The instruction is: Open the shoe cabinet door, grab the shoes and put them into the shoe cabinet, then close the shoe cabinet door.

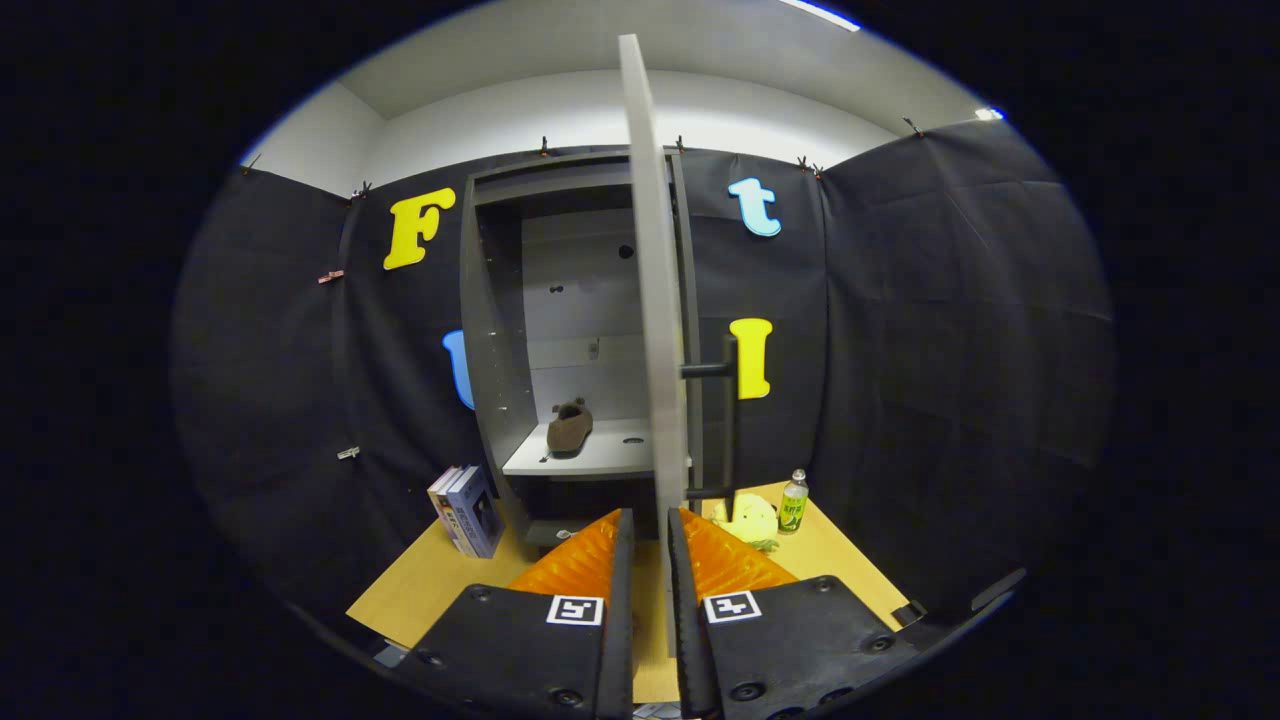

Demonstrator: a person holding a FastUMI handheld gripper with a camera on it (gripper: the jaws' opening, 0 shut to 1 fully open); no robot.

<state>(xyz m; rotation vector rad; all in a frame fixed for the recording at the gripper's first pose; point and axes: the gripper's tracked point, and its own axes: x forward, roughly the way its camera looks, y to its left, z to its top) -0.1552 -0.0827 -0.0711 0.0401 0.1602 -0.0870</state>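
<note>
The grey shoe cabinet (492, 330) stands against the booth wall with its door (650, 300) swung out towards me, seen edge-on. A black bar handle (728, 420) is on the door's right face. One brown shoe (569, 427) lies on the cabinet's shelf (600, 458). My gripper (650, 518) is low at the door's bottom edge, and that edge runs down into the narrow gap between my fingers. The door lies close to the right finger (715, 560). A slit of table shows between the door and the left finger (585, 560). Whether either finger presses on the door is unclear.
The cabinet stands on a wooden table (420, 590). Two books (466, 510) lean by the cabinet's left foot. Right of the door are a yellow soft thing (750, 520) and a small bottle (793, 502). Black cloth walls close in on both sides.
</note>
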